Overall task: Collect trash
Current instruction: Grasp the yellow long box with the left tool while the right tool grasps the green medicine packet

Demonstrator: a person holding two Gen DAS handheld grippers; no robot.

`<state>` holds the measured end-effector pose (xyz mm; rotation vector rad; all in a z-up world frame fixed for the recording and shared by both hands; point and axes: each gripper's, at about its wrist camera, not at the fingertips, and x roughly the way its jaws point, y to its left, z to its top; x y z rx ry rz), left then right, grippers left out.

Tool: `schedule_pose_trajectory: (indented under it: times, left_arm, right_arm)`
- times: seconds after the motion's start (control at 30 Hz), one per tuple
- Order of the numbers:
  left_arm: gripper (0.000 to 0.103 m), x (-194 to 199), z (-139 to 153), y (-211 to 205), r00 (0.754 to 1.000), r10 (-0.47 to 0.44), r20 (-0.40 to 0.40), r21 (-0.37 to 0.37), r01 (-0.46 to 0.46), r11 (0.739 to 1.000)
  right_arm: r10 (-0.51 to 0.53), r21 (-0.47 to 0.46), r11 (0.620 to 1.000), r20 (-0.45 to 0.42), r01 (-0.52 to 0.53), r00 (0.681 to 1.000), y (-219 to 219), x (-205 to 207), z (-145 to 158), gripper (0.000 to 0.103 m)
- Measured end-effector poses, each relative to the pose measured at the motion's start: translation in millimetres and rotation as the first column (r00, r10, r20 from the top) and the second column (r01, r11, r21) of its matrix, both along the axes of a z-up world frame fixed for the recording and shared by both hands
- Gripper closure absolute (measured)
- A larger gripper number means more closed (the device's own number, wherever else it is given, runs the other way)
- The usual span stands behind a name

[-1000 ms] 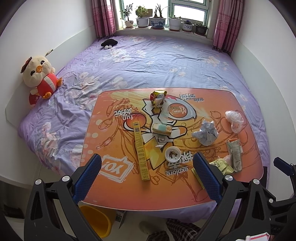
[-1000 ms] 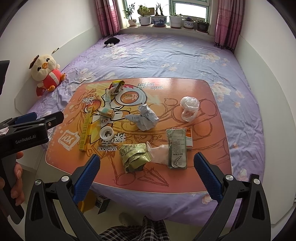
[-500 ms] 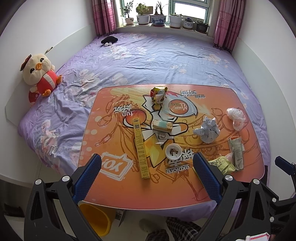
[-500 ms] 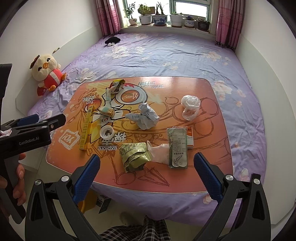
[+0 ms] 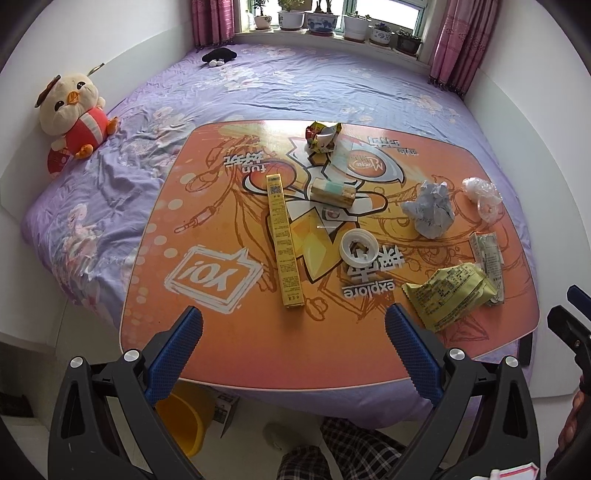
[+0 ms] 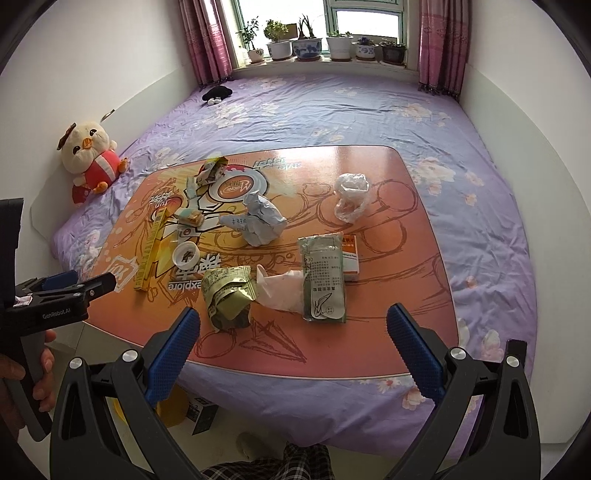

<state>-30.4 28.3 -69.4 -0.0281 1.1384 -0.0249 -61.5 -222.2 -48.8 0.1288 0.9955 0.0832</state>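
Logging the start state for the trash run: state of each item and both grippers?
left gripper: open, empty
right gripper: open, empty
paper ball: crumpled
green wrapper: crumpled
yellow box: lying flat
clear bag: scrunched
green sachet: flat

Daylight from window (image 6: 365,22), overexposed; glare on glossy table (image 6: 343,158); sharp focus; strong fisheye bending, dark corners.
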Motion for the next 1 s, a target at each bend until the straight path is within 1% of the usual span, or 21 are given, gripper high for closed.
schedule_pose_trajectory:
  times: [0.17, 0.23, 0.3, 0.37, 0.43, 0.47, 0.5, 0.53, 0.6, 0.7, 0.8, 0.87, 0.9, 1.0]
  left_arm:
    - [0.005, 3, -30, -1, 0.998, 0.012, -0.057, -0.004, -0.012, 1.000]
    - [0.005, 10, -40, 0, 0.997, 0.020, -0.070, -0.002, -0.020, 1.000]
    - [0.005, 21, -46, 1, 0.997, 0.025, -0.072, 0.006, -0.025, 1.000]
    - [0.005, 32, -52, 1, 0.998, 0.027, -0.060, 0.013, -0.027, 1.000]
    - [0.005, 43, -55, 2, 0.998, 0.031, -0.047, 0.012, -0.030, 0.999]
    - [0.006, 49, -57, 2, 0.998, 0.032, -0.045, 0.013, -0.032, 0.999]
    - [0.006, 54, -59, 2, 0.999, 0.035, -0.042, 0.013, -0.034, 0.999]
    - [0.008, 59, -61, 2, 0.998, 0.037, -0.041, 0.011, -0.037, 0.999]
    - [0.009, 66, -65, 2, 0.998, 0.044, -0.043, 0.006, -0.043, 0.999]
    - [0.010, 74, -68, 2, 0.998, 0.047, -0.037, 0.001, -0.047, 0.999]
    - [0.010, 80, -69, 0, 0.999, 0.045, -0.023, -0.003, -0.045, 0.999]
    - [0.011, 84, -69, -2, 0.999, 0.043, -0.018, 0.006, -0.043, 0.999]
    - [0.011, 87, -69, -2, 0.999, 0.044, -0.015, 0.007, -0.044, 0.999]
    - [0.017, 91, -69, -2, 0.999, 0.046, -0.004, 0.030, -0.046, 0.998]
  right_arm:
    - [-0.051, -0.024, 0.998, -0.037, 0.050, 0.998, -19, 11, -30, 0.003]
    - [-0.054, -0.018, 0.998, -0.044, 0.053, 0.998, -26, 20, -39, 0.014]
    - [-0.052, -0.009, 0.999, -0.050, 0.051, 0.997, -30, 33, -46, 0.020]
    - [-0.041, 0.019, 0.999, -0.060, 0.042, 0.997, -32, 45, -55, 0.025]
    - [-0.022, 0.026, 0.999, -0.082, 0.025, 0.996, -31, 55, -65, 0.035]
    - [-0.007, 0.026, 1.000, -0.095, 0.010, 0.995, -30, 58, -70, 0.037]
    - [0.006, 0.023, 1.000, -0.105, -0.004, 0.994, -28, 60, -75, 0.044]
    - [0.015, 0.019, 1.000, -0.115, -0.013, 0.993, -26, 62, -78, 0.048]
    - [0.026, 0.030, 0.999, -0.129, -0.022, 0.991, -26, 64, -84, 0.049]
    - [0.034, 0.051, 0.998, -0.124, -0.027, 0.992, -29, 66, -87, 0.053]
    - [0.043, 0.071, 0.997, -0.118, -0.035, 0.992, -30, 66, -87, 0.061]
    - [0.049, 0.077, 0.996, -0.115, -0.040, 0.992, -31, 67, -87, 0.063]
    - [0.055, 0.085, 0.995, -0.114, -0.045, 0.992, -31, 67, -87, 0.068]
    - [0.063, 0.108, 0.993, -0.108, -0.052, 0.992, -33, 68, -86, 0.074]
